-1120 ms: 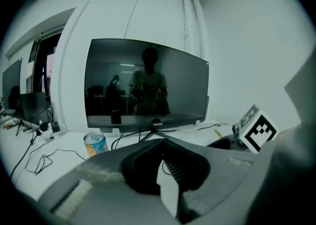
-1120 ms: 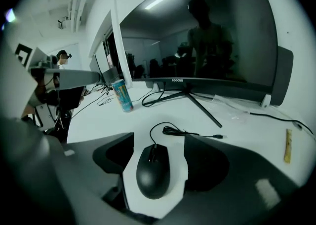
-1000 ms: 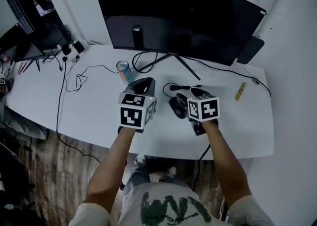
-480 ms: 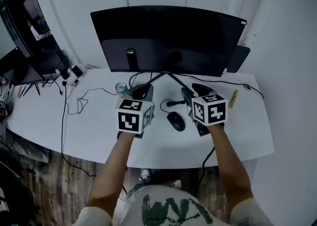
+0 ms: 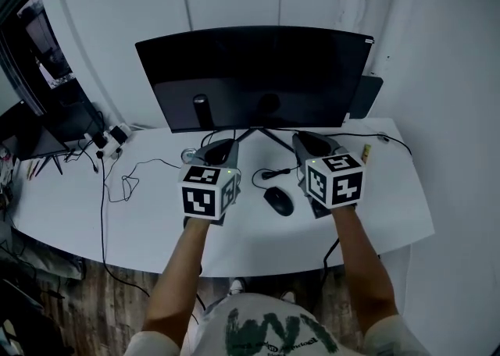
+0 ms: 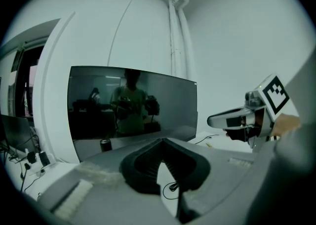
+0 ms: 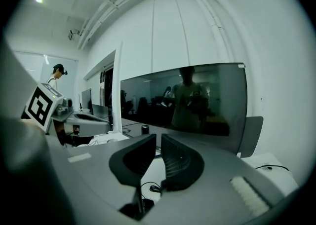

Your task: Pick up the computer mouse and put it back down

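Observation:
The black computer mouse lies on the white desk between my two grippers, touched by neither. My left gripper hovers above the desk to the mouse's left, and its jaws meet at the tips with nothing in them. My right gripper hovers to the mouse's right. Its jaws have just been closing and only a thin slit remains between them, with nothing inside. Both gripper views look toward the monitor; only the mouse's coiled cable shows below, not the mouse.
A wide curved monitor on a splayed stand fills the back of the desk. A drink can stands in front of it at the left. Loose cables and a power strip lie far left, a small yellow item at the right.
Both grippers have risen from the desk, the right one more. The right gripper was low beside the mouse; now it is above it, jaws narrowed. The mouse stays on the desk.

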A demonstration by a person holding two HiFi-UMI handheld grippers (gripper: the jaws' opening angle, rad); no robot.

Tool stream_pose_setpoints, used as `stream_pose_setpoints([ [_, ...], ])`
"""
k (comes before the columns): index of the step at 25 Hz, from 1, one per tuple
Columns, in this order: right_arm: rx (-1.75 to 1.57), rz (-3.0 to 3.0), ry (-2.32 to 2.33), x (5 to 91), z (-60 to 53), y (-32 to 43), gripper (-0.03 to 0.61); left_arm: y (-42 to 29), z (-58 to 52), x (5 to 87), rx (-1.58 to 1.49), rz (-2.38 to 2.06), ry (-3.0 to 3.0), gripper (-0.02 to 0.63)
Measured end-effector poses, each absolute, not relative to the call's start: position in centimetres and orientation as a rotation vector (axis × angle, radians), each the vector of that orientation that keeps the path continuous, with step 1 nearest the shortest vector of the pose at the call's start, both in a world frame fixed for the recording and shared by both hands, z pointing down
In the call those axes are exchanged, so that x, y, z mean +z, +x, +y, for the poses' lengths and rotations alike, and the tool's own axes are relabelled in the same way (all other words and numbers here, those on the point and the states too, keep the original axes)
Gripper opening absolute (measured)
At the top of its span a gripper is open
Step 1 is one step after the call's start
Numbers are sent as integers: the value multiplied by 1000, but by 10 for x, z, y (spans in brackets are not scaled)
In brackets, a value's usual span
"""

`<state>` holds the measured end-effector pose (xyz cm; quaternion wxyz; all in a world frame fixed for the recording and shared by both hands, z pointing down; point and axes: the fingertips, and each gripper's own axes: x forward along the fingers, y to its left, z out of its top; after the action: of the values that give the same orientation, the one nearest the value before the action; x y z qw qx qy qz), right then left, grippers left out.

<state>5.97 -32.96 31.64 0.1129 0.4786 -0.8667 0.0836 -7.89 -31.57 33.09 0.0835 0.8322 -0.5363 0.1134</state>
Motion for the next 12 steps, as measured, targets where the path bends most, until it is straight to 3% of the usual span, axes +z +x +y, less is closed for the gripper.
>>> stream_pose_setpoints([
  [2,239,-2544,1413,314,-329,59,2,-80,-316,330,339,-1597,2490,3],
  [12,230,-2540,1419,314,-328,57,1,-89,-319,331,343,-1602,2489,3],
])
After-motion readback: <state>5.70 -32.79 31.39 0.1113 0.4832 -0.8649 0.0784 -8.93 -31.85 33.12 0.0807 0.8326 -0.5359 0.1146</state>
